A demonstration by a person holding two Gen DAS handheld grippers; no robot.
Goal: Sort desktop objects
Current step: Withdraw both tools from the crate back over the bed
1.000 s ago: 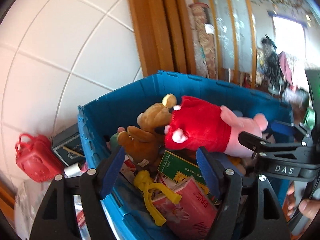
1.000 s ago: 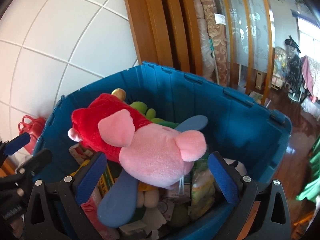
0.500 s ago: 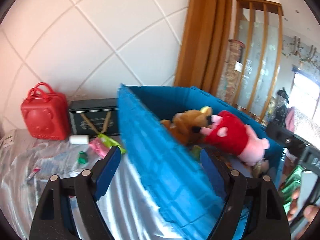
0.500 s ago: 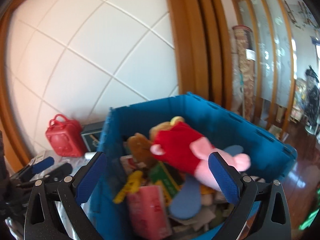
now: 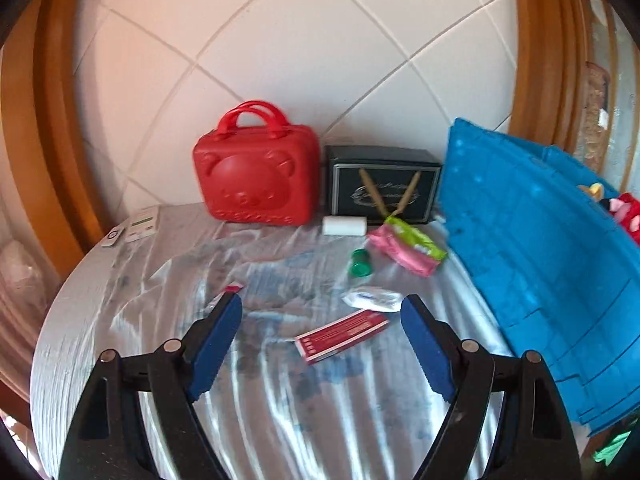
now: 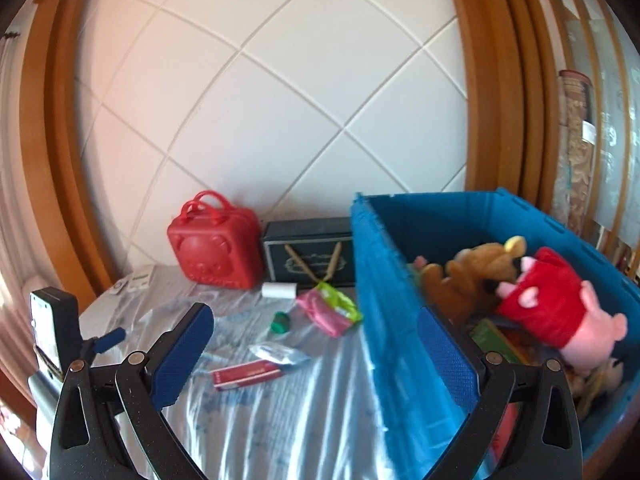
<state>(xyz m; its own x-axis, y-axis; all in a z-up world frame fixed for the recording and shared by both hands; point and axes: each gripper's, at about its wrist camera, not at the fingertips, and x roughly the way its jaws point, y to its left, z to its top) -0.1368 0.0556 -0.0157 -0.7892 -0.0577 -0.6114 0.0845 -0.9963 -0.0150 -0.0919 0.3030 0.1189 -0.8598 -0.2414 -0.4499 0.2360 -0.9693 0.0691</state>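
Both the left gripper (image 5: 321, 340) and the right gripper (image 6: 314, 354) are spread wide, holding nothing. A red packet (image 5: 342, 334) lies mid-frame on the table (image 5: 120, 340); the blue bin (image 6: 404, 320) with a pig toy (image 6: 552, 312) stands right

The right gripper (image 6: 316, 356) hangs wide open and empty above the blue bin's near wall (image 6: 394, 320). Inside lie a pink pig plush in red (image 6: 556, 312) and a brown teddy (image 6: 468, 280). A red packet (image 6: 246, 374) lies on the cloth-covered table (image 6: 280, 420).
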